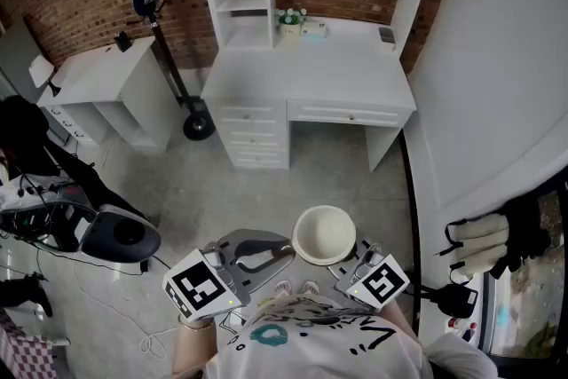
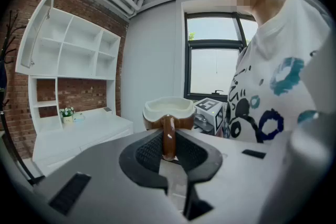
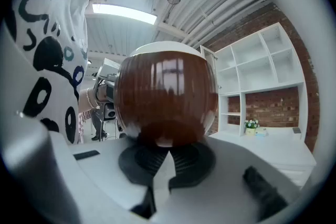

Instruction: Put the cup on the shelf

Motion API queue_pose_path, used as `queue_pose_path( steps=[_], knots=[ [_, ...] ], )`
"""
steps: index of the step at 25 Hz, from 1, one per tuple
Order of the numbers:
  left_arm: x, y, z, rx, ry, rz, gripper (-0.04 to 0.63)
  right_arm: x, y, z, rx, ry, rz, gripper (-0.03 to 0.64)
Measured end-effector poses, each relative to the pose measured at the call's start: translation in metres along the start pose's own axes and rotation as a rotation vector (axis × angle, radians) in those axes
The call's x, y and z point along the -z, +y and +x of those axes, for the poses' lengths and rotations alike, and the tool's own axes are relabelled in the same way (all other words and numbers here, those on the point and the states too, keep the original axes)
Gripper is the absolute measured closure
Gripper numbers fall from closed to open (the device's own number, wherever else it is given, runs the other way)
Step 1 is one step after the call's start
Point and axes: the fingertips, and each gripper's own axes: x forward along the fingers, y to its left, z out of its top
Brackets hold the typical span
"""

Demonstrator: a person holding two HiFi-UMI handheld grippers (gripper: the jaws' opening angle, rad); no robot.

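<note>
A brown cup [image 1: 325,233] with a cream inside hangs between my two grippers, close to the person's chest. My left gripper [image 1: 282,251] is shut on the cup's handle [image 2: 168,136], which stands upright between the pads. My right gripper [image 1: 353,262] is at the cup's other side. In the right gripper view the glossy brown cup [image 3: 165,97] fills the middle, its base right at the tips of the right gripper [image 3: 167,152], whose jaws look shut. The white shelf unit [image 1: 244,4] stands on a desk [image 1: 311,75] against the brick wall, far ahead.
A small potted plant [image 1: 290,22] sits at the back of the desk. A white side table [image 1: 106,84] and a dark stand [image 1: 146,4] are to the left. A grey device with cables [image 1: 120,235] lies on the floor at left. A large white curved surface [image 1: 497,84] is at right.
</note>
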Motion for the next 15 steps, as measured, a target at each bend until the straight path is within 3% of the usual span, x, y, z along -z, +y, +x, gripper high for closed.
queue_pose_path(
  steps=[15],
  knots=[
    [0.011,-0.002,-0.01,-0.024,-0.007,-0.032,0.538,0.011,0.012,0.006,-0.025,0.046,0.02,0.591]
  ],
)
